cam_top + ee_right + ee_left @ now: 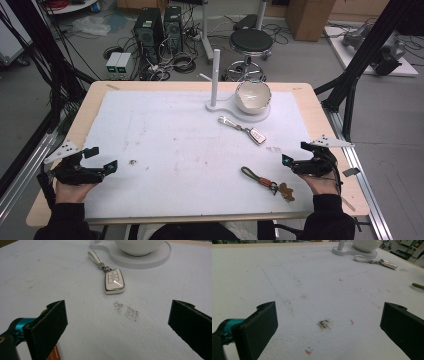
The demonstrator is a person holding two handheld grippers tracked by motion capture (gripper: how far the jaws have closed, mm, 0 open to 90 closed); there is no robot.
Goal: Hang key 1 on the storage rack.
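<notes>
A white car key fob (256, 135) (114, 281) on a white strap lies on the white mat (175, 150), right of centre. Closer to the front is a second keychain (265, 181) with a green loop, a brown leather tab and a small brown figure. My right gripper (295, 153) (117, 312) stands open at the right of the mat, with the fob ahead of its jaws and apart from them. The brown tab (53, 353) shows by its left jaw. My left gripper (102, 158) (329, 315) is open at the front left over bare mat, holding nothing.
A white stand (214, 77) with an upright pole and a white bowl (253, 96) on its base sits at the back of the mat. A dark smudge (324, 324) marks the mat ahead of the left gripper. Stool, computers and cables are on the floor beyond.
</notes>
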